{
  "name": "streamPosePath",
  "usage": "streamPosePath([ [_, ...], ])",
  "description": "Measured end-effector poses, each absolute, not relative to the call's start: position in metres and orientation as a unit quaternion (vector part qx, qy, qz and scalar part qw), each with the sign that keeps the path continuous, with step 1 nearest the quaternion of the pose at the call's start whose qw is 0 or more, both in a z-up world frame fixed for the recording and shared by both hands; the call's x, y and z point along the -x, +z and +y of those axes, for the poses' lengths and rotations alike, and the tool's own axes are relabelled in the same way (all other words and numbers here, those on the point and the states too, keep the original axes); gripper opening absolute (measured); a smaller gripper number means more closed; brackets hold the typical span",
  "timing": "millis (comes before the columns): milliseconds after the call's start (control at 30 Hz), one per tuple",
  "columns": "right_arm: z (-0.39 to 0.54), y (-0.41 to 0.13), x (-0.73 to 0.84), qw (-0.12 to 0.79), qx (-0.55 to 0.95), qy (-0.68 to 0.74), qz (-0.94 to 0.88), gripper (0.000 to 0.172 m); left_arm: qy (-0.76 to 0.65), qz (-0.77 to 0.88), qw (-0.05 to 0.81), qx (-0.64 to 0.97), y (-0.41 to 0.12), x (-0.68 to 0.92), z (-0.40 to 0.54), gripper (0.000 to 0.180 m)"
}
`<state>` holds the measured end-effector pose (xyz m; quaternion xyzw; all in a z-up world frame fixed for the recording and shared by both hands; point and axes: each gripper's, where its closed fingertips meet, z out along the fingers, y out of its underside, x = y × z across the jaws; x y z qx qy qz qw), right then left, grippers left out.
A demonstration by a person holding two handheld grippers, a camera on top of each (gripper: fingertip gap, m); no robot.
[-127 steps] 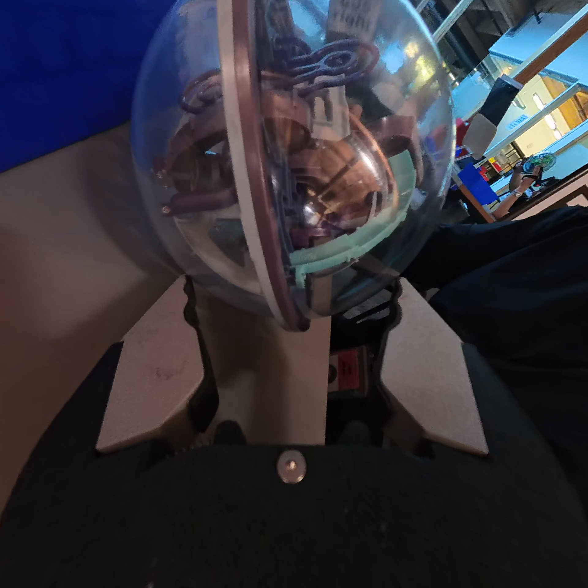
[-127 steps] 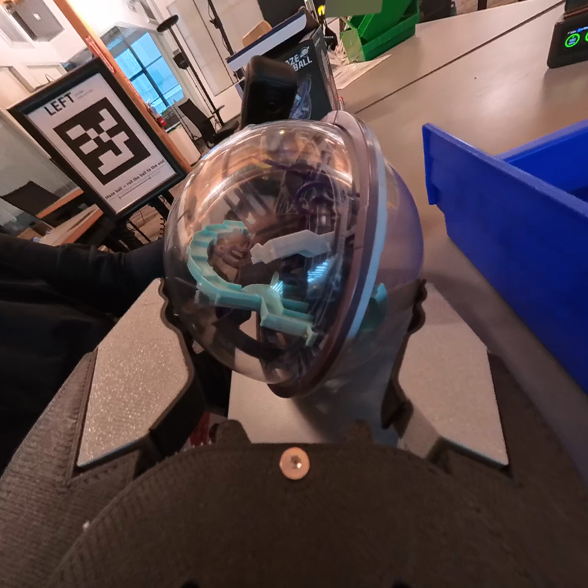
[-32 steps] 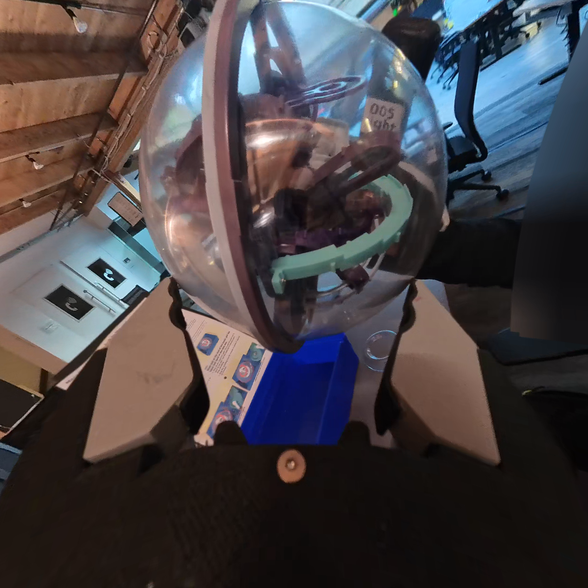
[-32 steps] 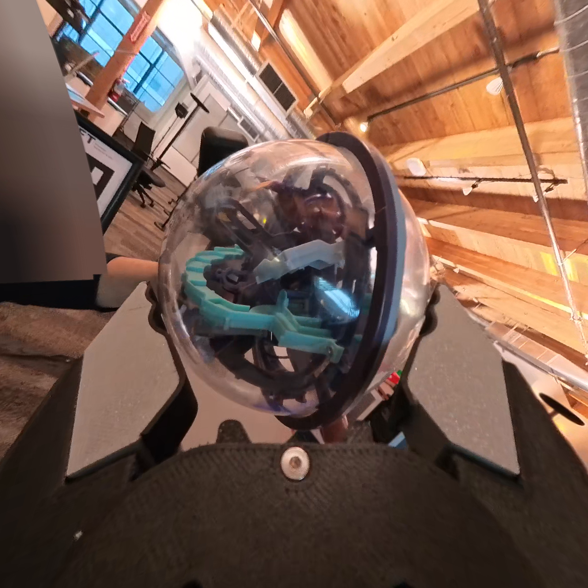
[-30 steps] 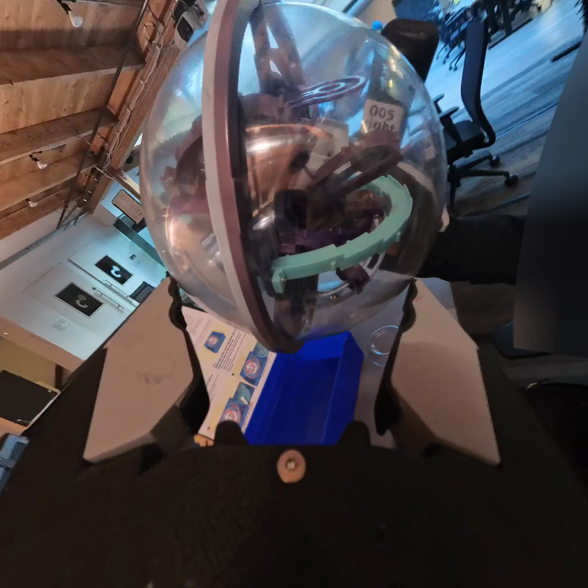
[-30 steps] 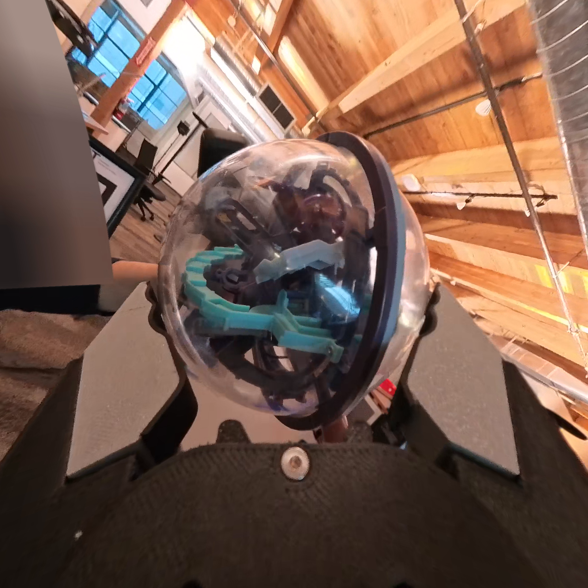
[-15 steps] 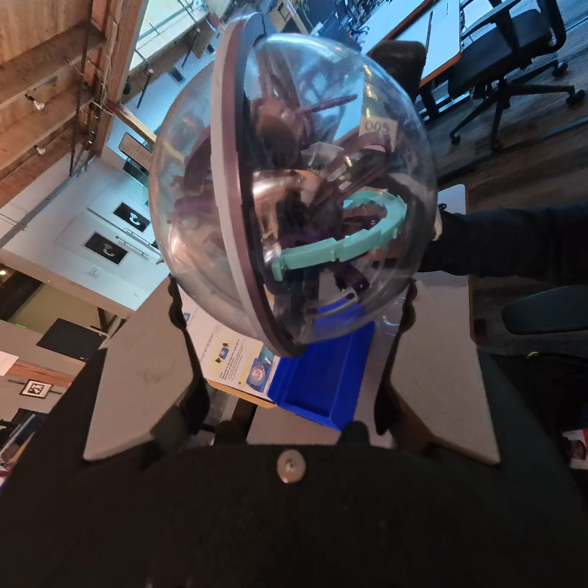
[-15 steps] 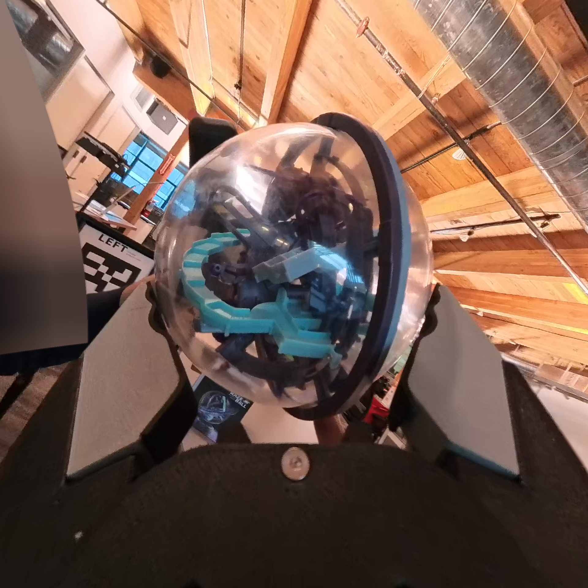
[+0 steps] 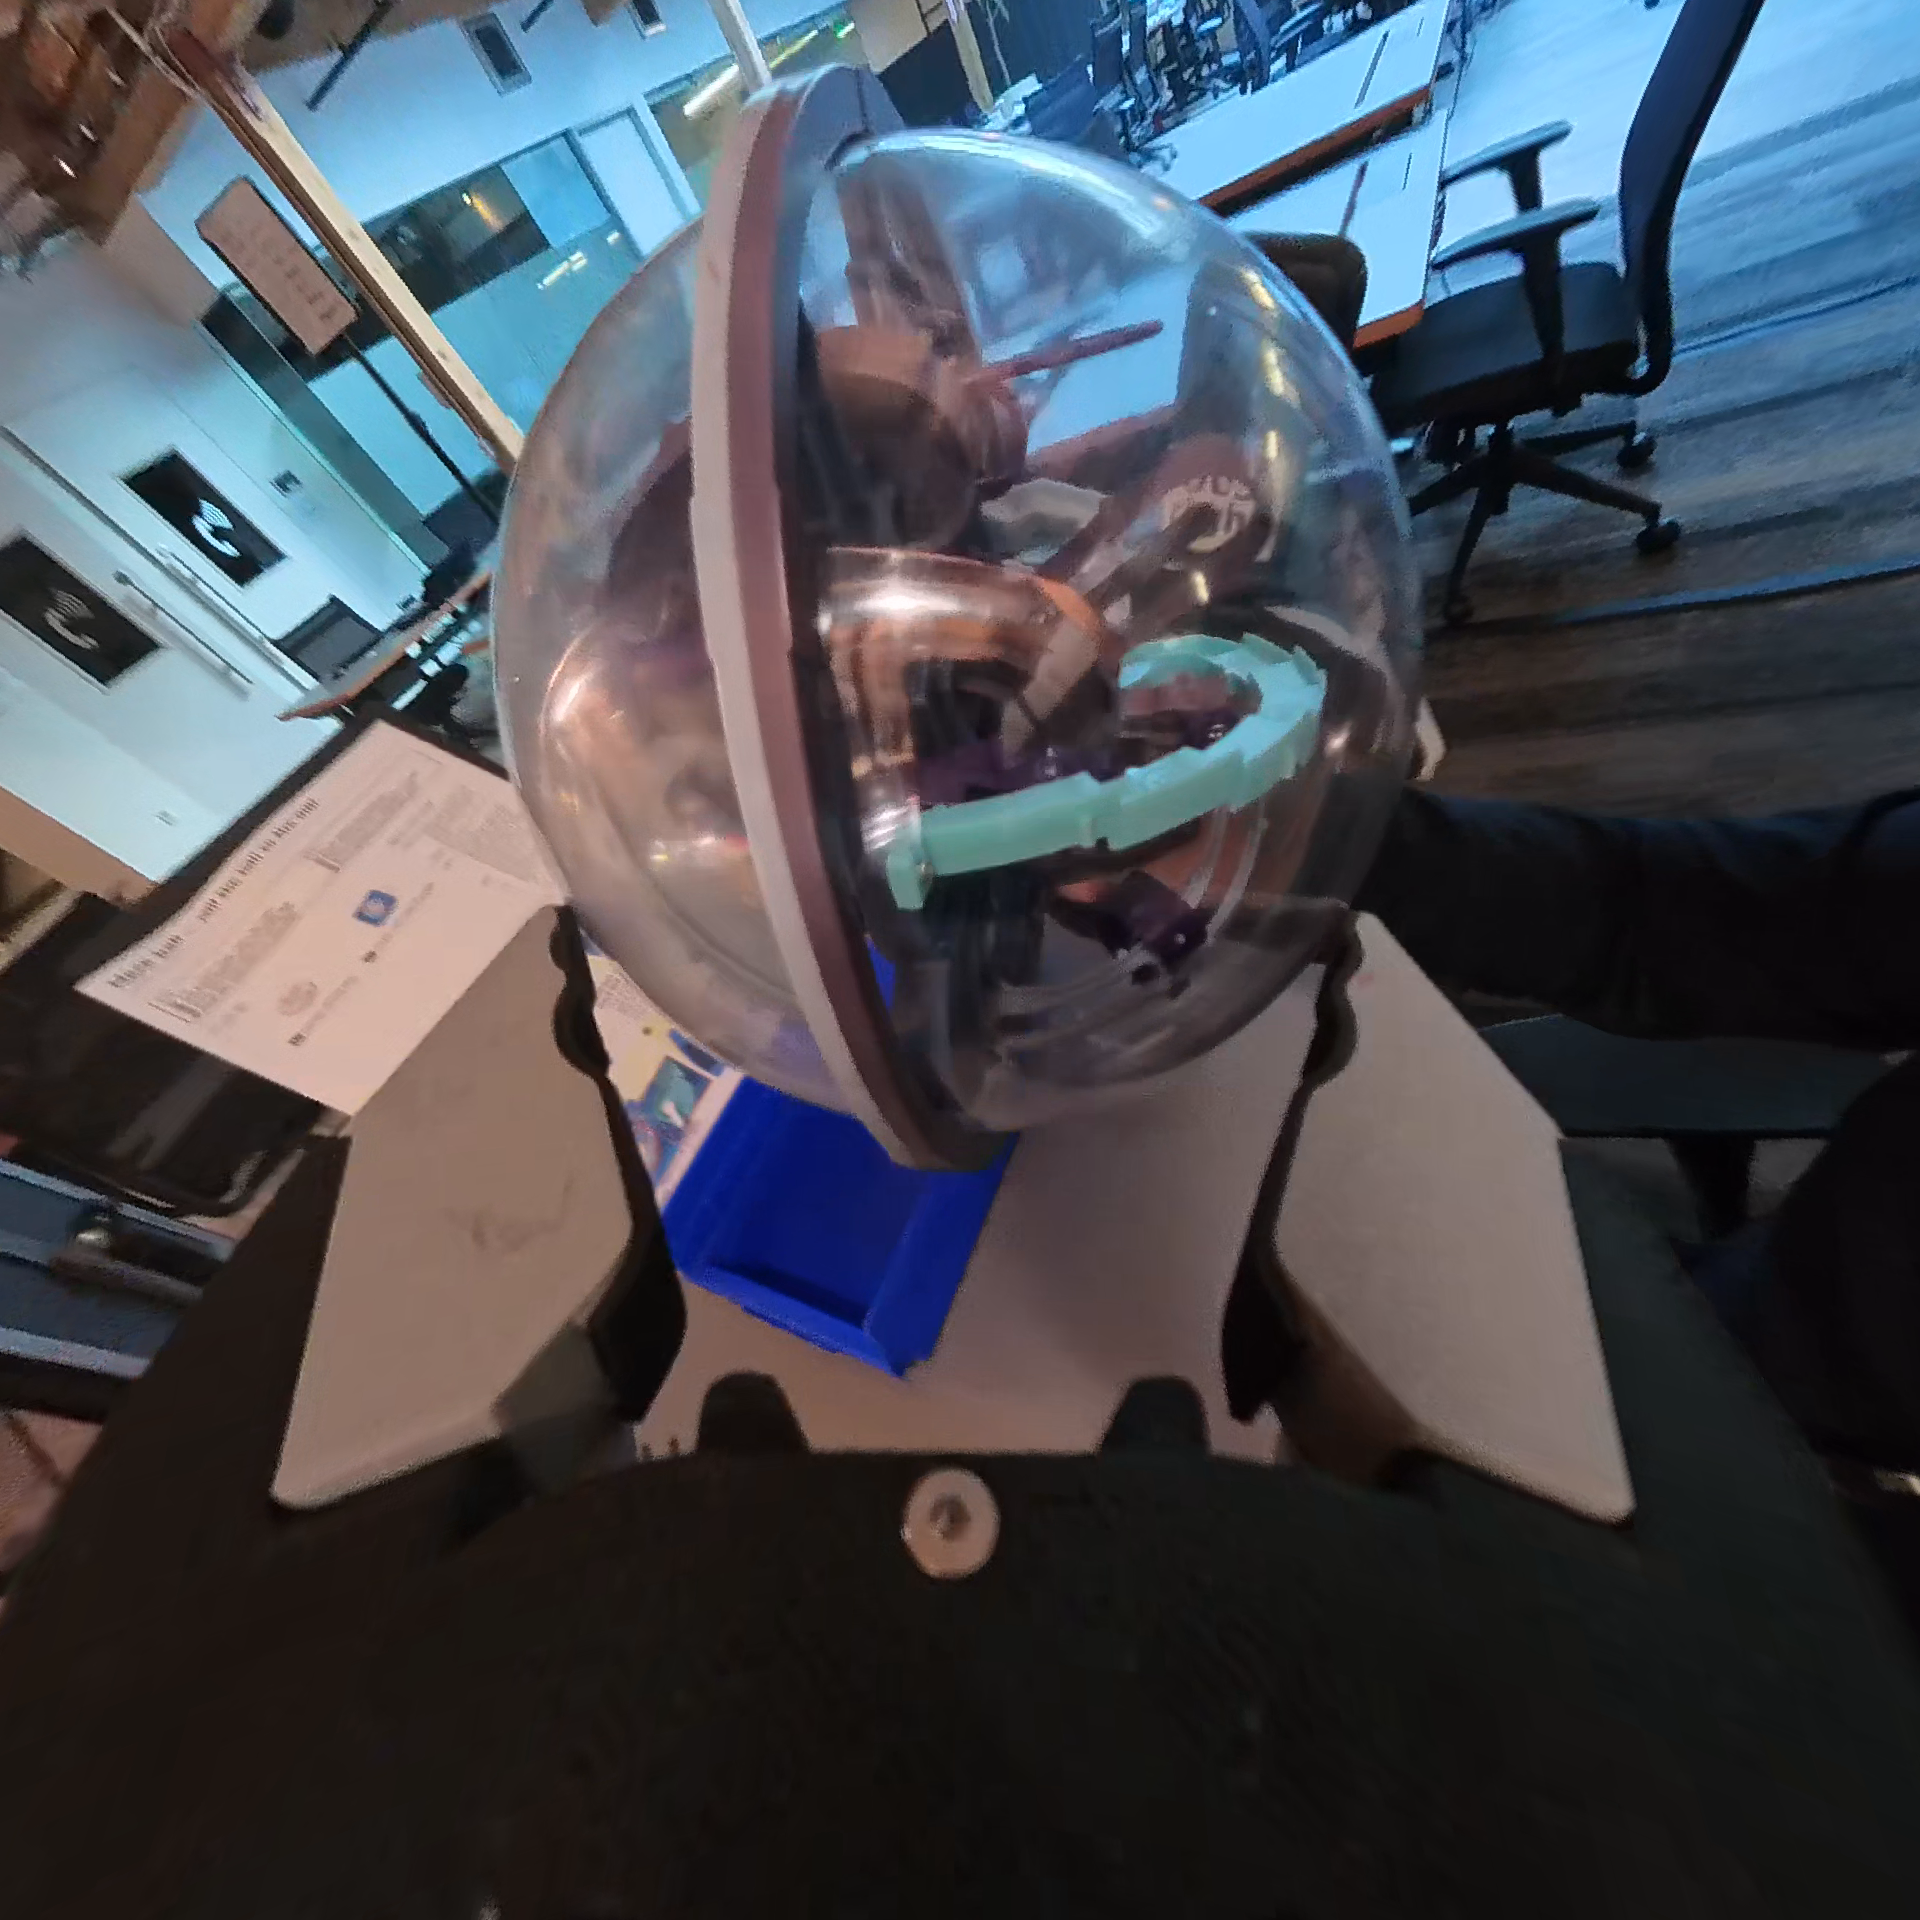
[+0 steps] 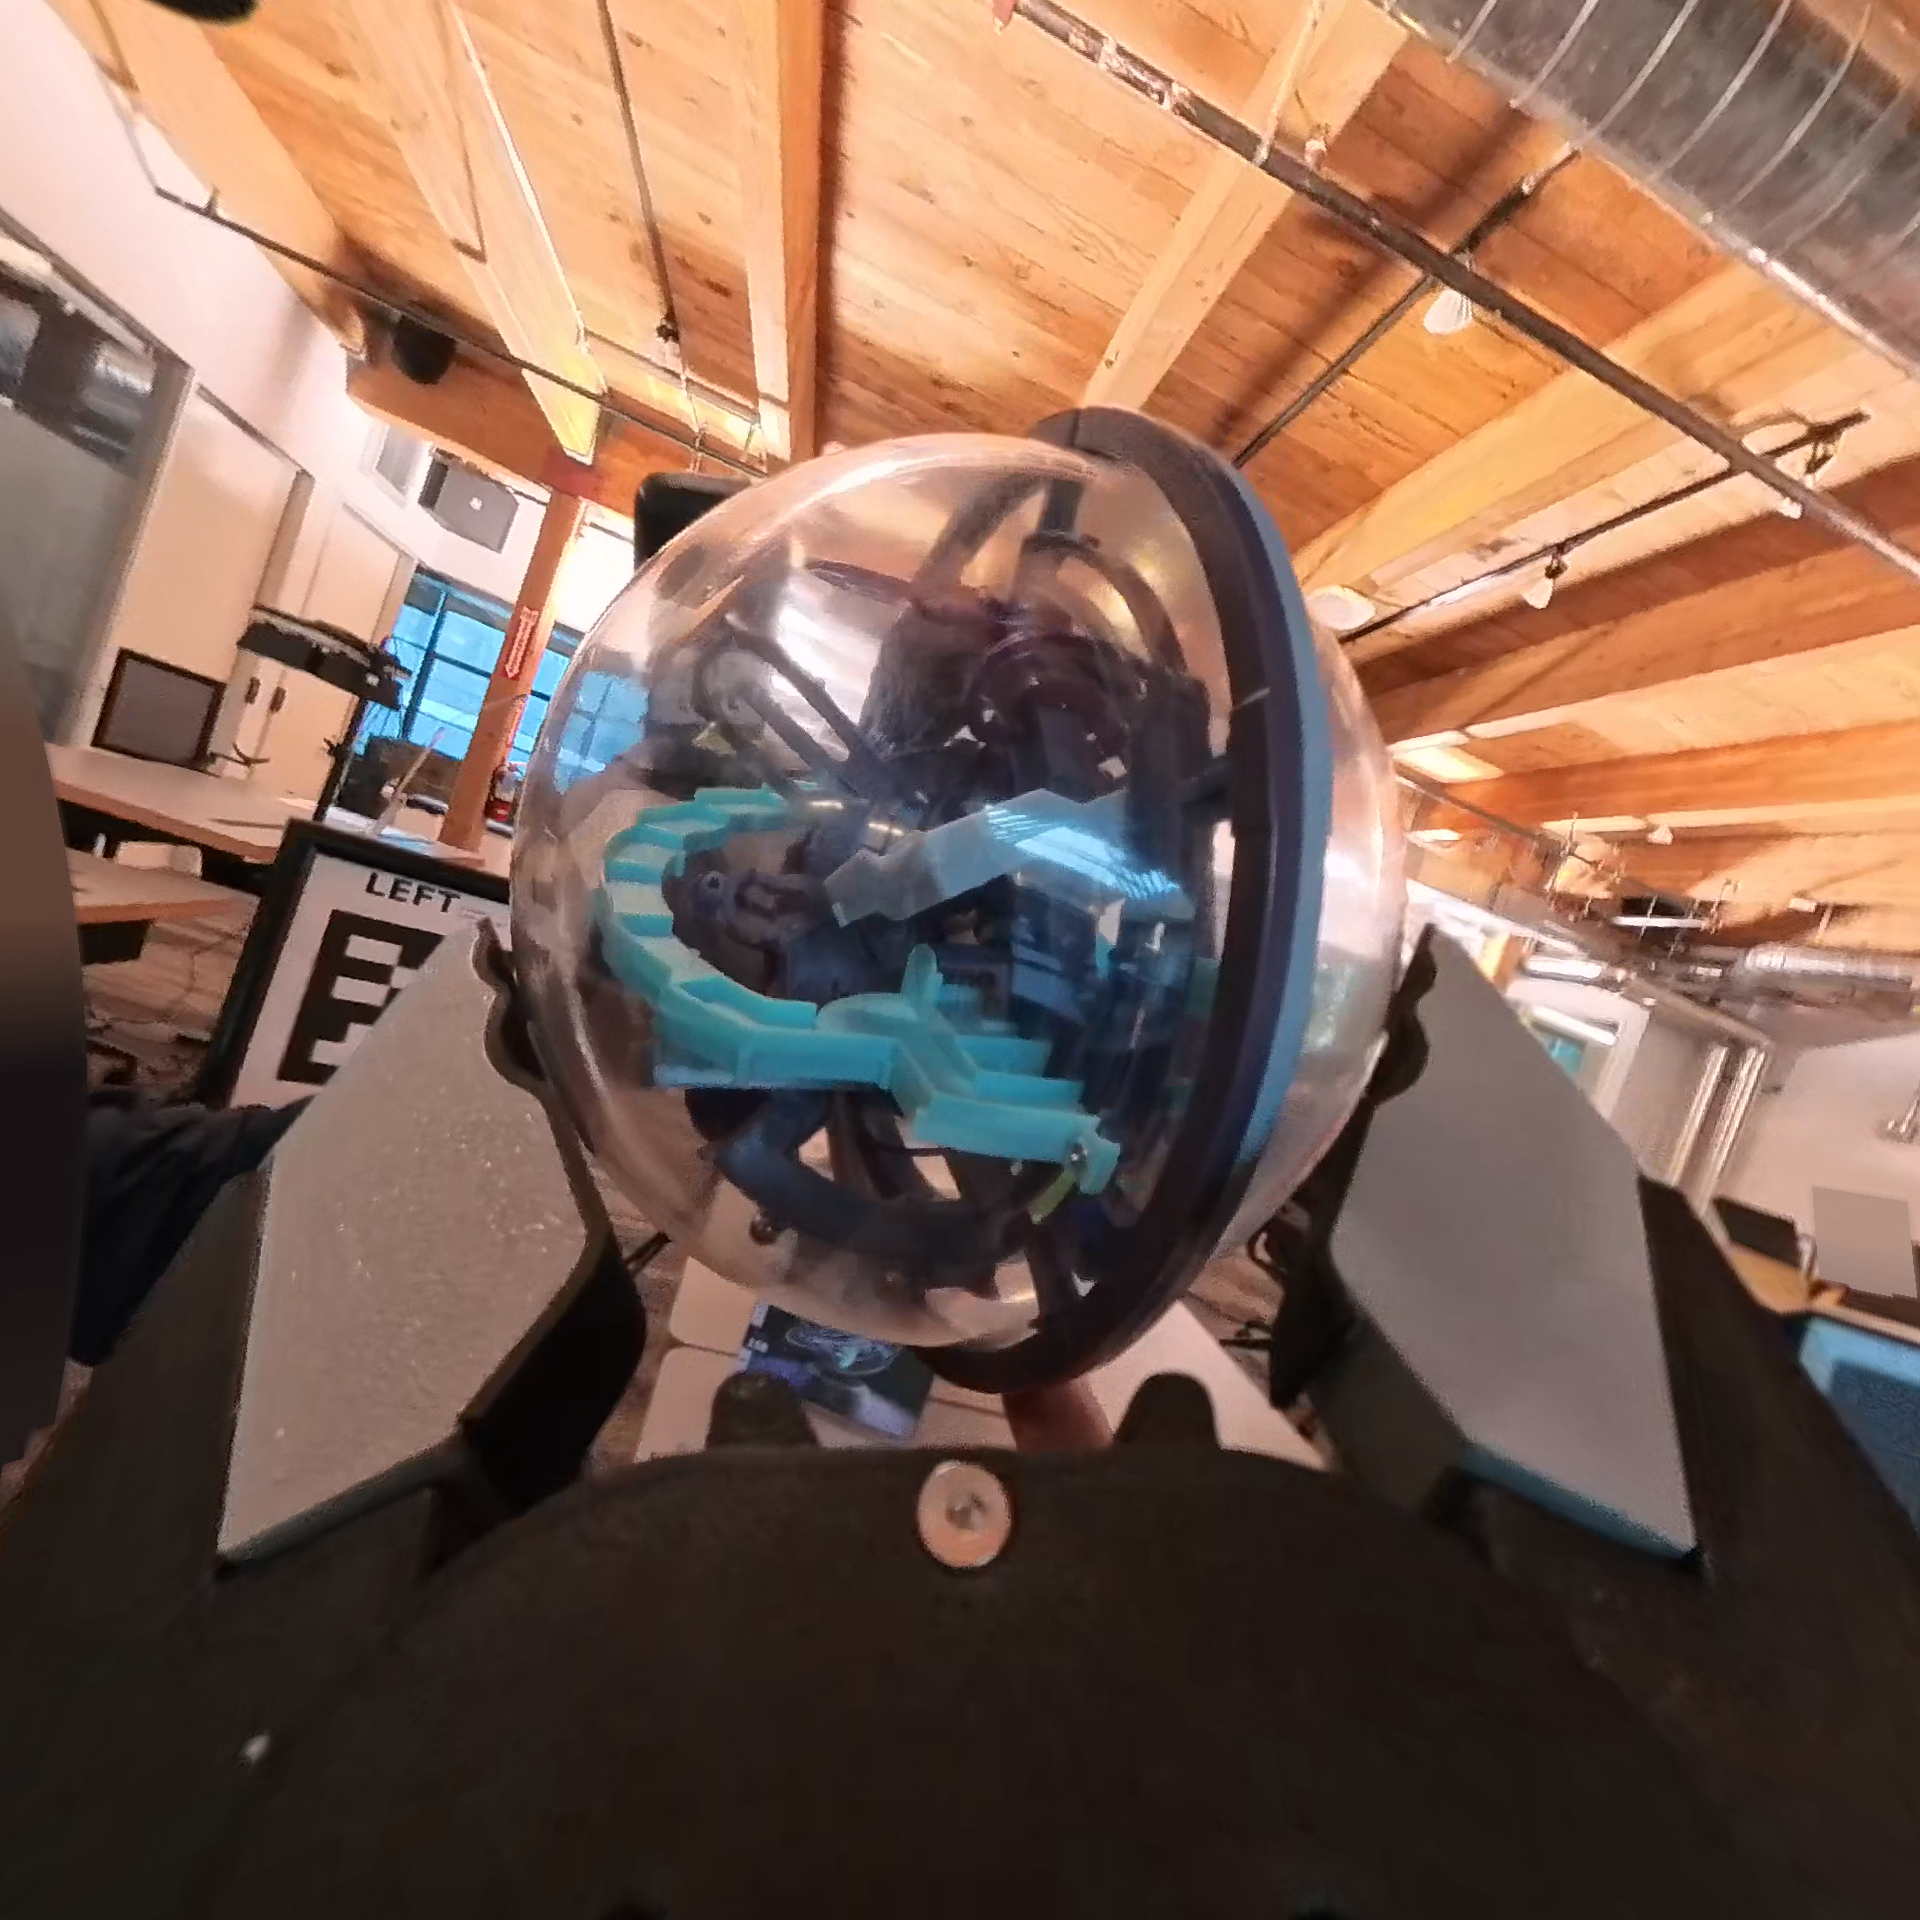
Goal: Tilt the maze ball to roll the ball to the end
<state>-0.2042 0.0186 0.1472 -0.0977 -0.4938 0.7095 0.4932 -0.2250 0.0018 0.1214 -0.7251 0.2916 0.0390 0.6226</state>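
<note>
Left wrist view is dim and blue-tinted; room edges smear with motion blur. Right wrist view is bright and warm under the lit wooden ceiling. Glare streaks the clear maze ball. Wide-angle distortion bends both frames' edges.

The ceiling is made of warm brown wood beams, with a shiny silver pipe running along it. The walls are white. Black office chairs stand on a dark floor. A blue window glows far back.
</note>
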Motion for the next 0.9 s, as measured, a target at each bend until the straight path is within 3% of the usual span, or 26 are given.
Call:
streamPosePath([
  [733,0.05,0.015,0.274,0.368,0.273,0.767,-0.45,0.156,-0.118,0.168,0.594,0.778,-0.007,0.284,0.025,0.135],
  [900,0.049,-0.042,0.283,0.304,0.355,0.77,-0.434,0.157,-0.185,0.109,0.583,0.783,-0.058,0.29,0.024,0.134],
])
